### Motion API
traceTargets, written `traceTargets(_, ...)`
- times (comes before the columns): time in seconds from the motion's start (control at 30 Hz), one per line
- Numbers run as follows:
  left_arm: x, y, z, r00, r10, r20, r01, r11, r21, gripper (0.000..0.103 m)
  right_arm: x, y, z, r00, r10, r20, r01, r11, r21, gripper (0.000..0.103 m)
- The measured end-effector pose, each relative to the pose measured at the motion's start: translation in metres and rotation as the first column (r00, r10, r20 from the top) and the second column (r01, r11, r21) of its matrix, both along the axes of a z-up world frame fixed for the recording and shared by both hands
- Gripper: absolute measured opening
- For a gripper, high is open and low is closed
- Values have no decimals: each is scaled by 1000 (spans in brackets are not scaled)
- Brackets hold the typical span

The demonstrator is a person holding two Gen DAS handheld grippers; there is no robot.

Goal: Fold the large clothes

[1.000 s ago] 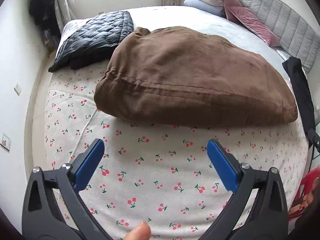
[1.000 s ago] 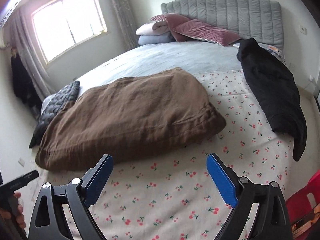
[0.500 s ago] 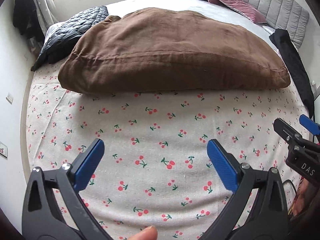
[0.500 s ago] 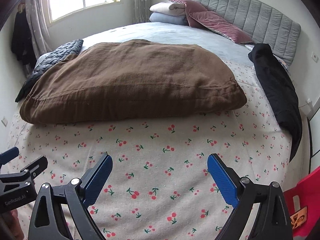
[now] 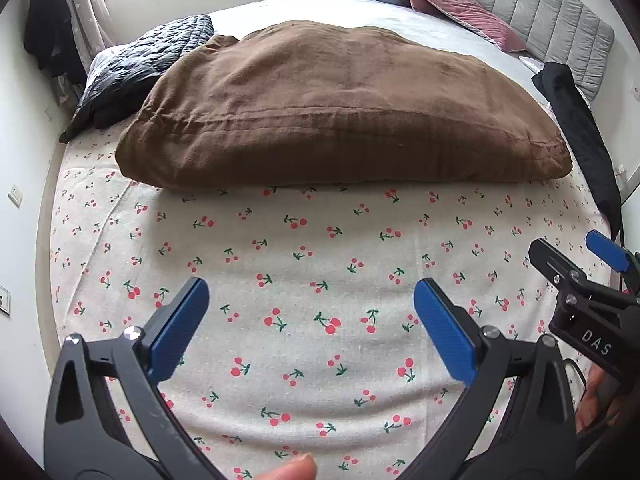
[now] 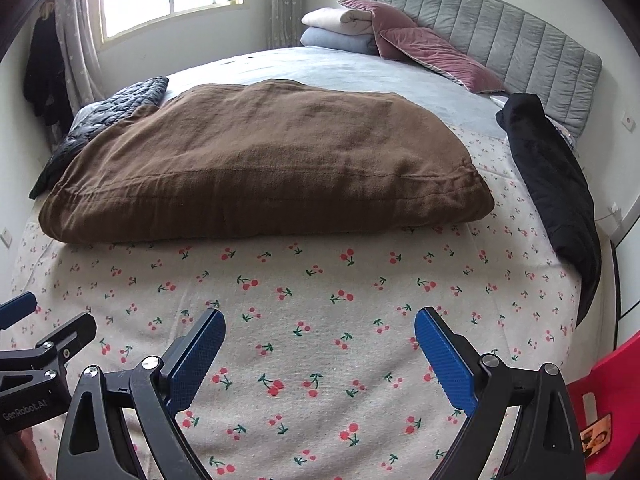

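A big brown padded garment [image 5: 340,112] [image 6: 260,160] lies folded in a thick flat bundle across the middle of the bed. My left gripper [image 5: 311,286] hovers open over the cherry-print sheet [image 5: 320,240], short of the bundle's near edge, nothing between its blue pads. My right gripper [image 6: 320,314] is open too, above the same sheet [image 6: 320,272], and empty. Each sees the other at its side: the right gripper [image 5: 566,242] at the far right, the left gripper [image 6: 56,312] at the far left. A fingertip [image 5: 292,470] shows at the bottom edge.
A black quilted jacket [image 5: 148,68] [image 6: 120,100] lies at the bed's far left corner. A black garment [image 5: 580,120] [image 6: 552,184] drapes along the right edge. Pillows [image 6: 420,40] and folded blankets [image 6: 340,24] rest against the grey headboard [image 6: 500,40]. A red object [image 6: 600,400] stands low on the right.
Both views have swung so that the brown garment sits centred, and the two grippers have come alongside each other over the sheet. Both have stayed open and empty.
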State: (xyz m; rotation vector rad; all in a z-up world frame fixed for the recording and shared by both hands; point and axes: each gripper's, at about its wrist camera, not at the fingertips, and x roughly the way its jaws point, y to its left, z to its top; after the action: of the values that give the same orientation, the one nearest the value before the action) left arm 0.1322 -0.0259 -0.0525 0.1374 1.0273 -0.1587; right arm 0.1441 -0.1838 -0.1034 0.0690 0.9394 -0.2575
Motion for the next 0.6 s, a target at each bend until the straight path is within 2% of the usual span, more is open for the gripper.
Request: traceTargets(0.6,-1,-3,-1,1000,-8,-11,8,1000,-4,102,2,0,-4,1000,-3,-10,3,1000,13,97)
